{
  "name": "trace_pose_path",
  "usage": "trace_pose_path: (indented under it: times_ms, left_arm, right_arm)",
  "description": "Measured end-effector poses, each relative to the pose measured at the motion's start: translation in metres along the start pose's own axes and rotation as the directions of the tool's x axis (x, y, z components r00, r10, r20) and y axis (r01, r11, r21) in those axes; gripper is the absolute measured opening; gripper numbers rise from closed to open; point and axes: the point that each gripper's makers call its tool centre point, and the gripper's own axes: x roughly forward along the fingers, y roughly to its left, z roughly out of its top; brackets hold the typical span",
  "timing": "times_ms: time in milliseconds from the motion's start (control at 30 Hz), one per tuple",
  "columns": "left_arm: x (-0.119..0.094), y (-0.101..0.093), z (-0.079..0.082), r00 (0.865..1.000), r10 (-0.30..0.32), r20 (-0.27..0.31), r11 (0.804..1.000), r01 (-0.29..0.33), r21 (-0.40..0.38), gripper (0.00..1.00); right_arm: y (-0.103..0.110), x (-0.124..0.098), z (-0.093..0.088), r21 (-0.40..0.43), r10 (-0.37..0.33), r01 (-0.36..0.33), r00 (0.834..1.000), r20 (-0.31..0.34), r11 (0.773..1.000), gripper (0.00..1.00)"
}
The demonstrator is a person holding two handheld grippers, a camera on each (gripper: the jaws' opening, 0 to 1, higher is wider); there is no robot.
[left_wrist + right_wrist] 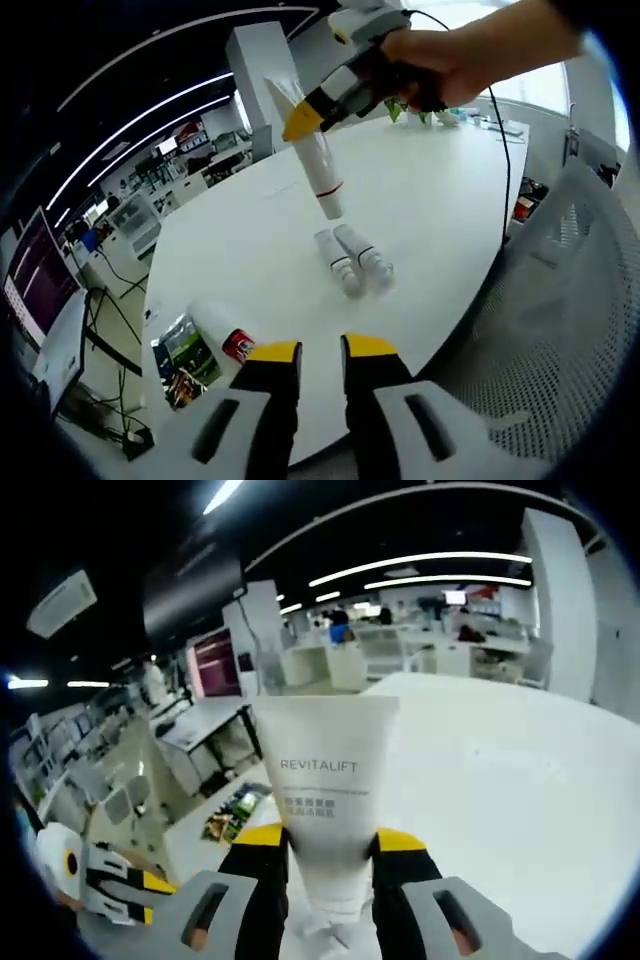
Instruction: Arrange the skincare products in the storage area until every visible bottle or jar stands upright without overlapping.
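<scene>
The right gripper (327,852) has its jaws closed against the sides of a white tube (325,790) marked REVITALIFT, whose flat crimped end points away from the camera. In the left gripper view, a hand (455,62) carries that gripper (303,118) above the white table (440,200), with the tube (315,160) hanging aslant, cap end down, clear of the surface. Beneath it, near the table's middle, two small bottles (352,260) lie flat and side by side, touching. The left gripper (322,352) hovers at the near edge, jaws slightly apart and holding nothing. Left of it lie a white bottle with a red cap (225,335) and a green packet (185,355).
</scene>
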Motion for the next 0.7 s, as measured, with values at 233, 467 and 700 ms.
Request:
trace_pose_path:
  times_ms: [233,467,700]
  left_arm:
    - [-0.001,-0.001,-0.001,1.000,-0.004,-0.006,1.000,0.004,0.003,0.10]
    - [0.000,0.001,-0.003,1.000,-0.007,0.006,0.999,0.007,-0.037,0.09]
    - [0.001,0.000,-0.009,1.000,-0.003,-0.018,1.000,0.003,-0.029,0.07]
  right_arm:
    - [-0.024,0.022,0.006,-0.017,-0.056,0.056,0.998,0.003,0.998,0.26]
    - [-0.053,0.043,0.007,-0.008,-0.102,0.102,0.995,-0.015,0.995,0.26]
    - [-0.086,0.062,0.005,0.049,-0.172,0.174,0.984,-0.033,0.984,0.27]
